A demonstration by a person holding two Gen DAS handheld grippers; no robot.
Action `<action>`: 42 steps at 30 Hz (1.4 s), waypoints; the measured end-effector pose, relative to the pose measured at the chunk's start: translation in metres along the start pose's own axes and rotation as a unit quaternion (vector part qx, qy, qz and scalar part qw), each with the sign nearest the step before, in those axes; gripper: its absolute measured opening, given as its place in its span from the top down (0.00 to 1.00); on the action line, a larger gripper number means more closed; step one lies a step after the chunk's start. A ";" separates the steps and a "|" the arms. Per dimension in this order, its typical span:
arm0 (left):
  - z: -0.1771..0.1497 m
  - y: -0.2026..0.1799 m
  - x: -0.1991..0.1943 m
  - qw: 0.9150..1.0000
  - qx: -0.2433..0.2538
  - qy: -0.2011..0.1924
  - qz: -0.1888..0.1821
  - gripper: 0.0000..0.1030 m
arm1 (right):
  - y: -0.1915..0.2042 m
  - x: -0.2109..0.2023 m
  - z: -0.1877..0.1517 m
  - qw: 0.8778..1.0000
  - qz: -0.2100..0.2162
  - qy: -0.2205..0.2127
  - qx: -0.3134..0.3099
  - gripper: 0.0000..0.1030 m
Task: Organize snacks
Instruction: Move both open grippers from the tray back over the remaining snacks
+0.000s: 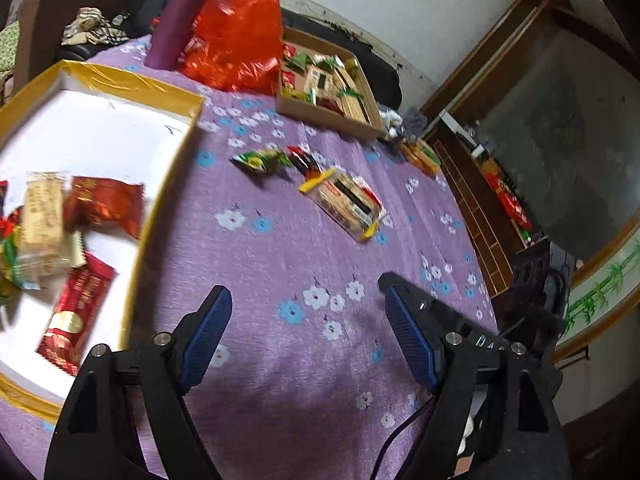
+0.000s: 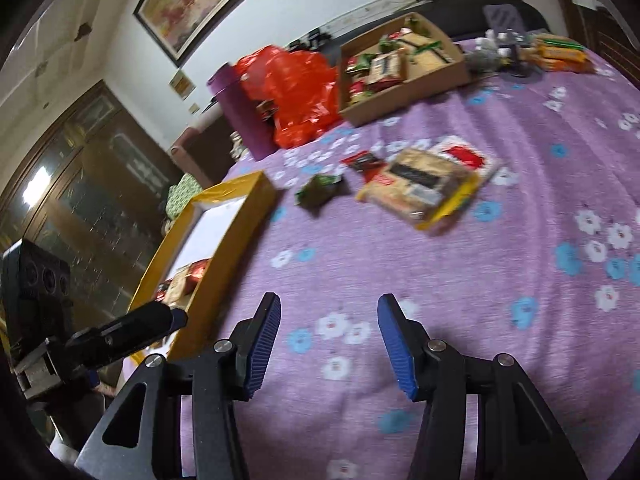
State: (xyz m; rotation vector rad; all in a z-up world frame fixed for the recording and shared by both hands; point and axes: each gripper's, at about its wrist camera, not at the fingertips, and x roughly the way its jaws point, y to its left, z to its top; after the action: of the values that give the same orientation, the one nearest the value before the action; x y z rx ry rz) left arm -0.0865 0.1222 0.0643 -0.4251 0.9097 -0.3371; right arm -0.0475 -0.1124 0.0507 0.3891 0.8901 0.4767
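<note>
A yellow-rimmed box (image 1: 132, 84) with a white floor lies at the left on the purple flowered cloth (image 1: 280, 264); it holds several wrapped snacks, red packets (image 1: 102, 204) among them. Loose on the cloth lie a green packet (image 1: 258, 159), a small red-black packet (image 1: 306, 160) and a clear cracker pack (image 1: 346, 202). My left gripper (image 1: 306, 296) is open and empty above the cloth, right of the box. My right gripper (image 2: 328, 306) is open and empty; the green packet (image 2: 318, 192), the cracker pack (image 2: 424, 184) and the box (image 2: 224, 232) lie ahead.
A brown cardboard tray (image 1: 320, 114) full of snacks stands at the back, beside a red plastic bag (image 1: 236, 32) and a purple roll (image 1: 180, 16). Orange packs (image 2: 560, 54) lie at the far right edge. My left gripper's finger (image 2: 132, 330) shows near the box.
</note>
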 end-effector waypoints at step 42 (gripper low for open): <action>-0.029 -0.027 0.065 0.995 0.081 0.058 -0.025 0.00 | 0.014 0.140 0.126 0.972 -0.128 0.082 -0.181 0.45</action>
State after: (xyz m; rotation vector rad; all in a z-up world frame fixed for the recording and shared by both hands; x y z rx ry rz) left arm -0.0758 0.0637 0.0175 -0.2808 0.9786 -0.4814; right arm 0.1263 -0.0403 0.0400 -0.1002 0.9755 0.4250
